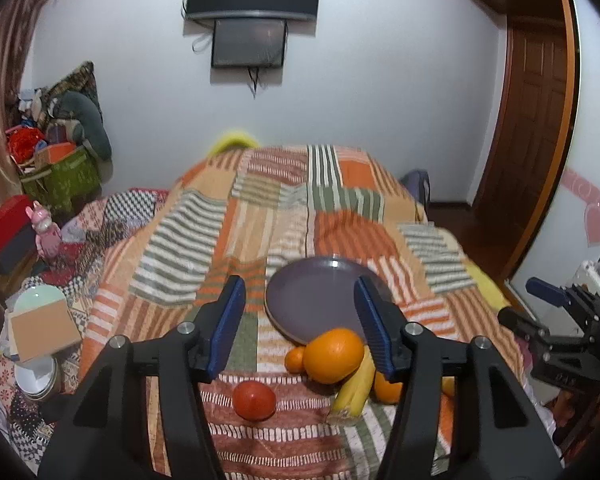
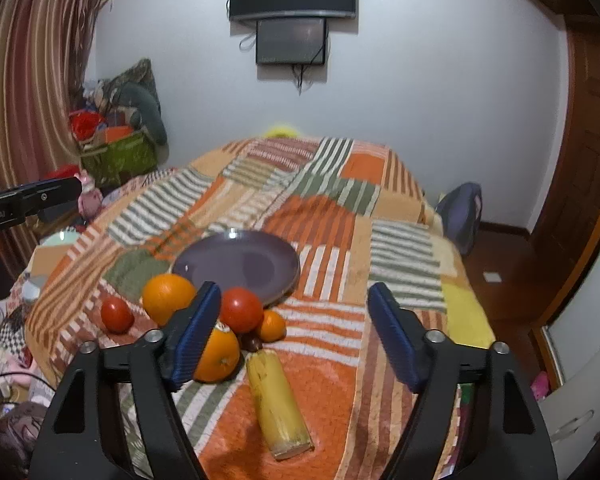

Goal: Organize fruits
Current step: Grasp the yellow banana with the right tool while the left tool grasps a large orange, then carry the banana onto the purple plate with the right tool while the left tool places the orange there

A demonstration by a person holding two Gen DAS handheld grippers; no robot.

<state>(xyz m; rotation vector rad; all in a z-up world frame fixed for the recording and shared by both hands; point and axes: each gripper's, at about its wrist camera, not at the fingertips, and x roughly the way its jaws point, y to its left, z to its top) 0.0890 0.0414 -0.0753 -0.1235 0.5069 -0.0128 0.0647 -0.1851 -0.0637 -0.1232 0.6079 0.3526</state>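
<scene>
A purple plate (image 1: 278, 312) (image 2: 236, 264) lies bare on the patchwork blanket. In front of it sits a cluster of fruit: a large orange (image 1: 334, 354) (image 2: 168, 296), a small orange (image 1: 295, 359) (image 2: 272, 325), a tomato (image 1: 254, 400) (image 2: 117, 314), a second tomato (image 2: 241, 308), another orange (image 2: 218, 356) and a banana (image 1: 354, 388) (image 2: 276, 396). My left gripper (image 1: 298, 284) hovers open above the large orange and touches nothing. My right gripper (image 2: 294, 290) is open over the banana, its left pad in front of an orange.
The blanket (image 1: 260, 208) covers a bed that drops off at left and right. Bowls and a cardboard piece (image 1: 44, 320) lie at the left with a pink toy (image 1: 46, 232). A green bag (image 2: 120, 156) stands in the corner and a blue backpack (image 2: 460, 216) by the wooden door.
</scene>
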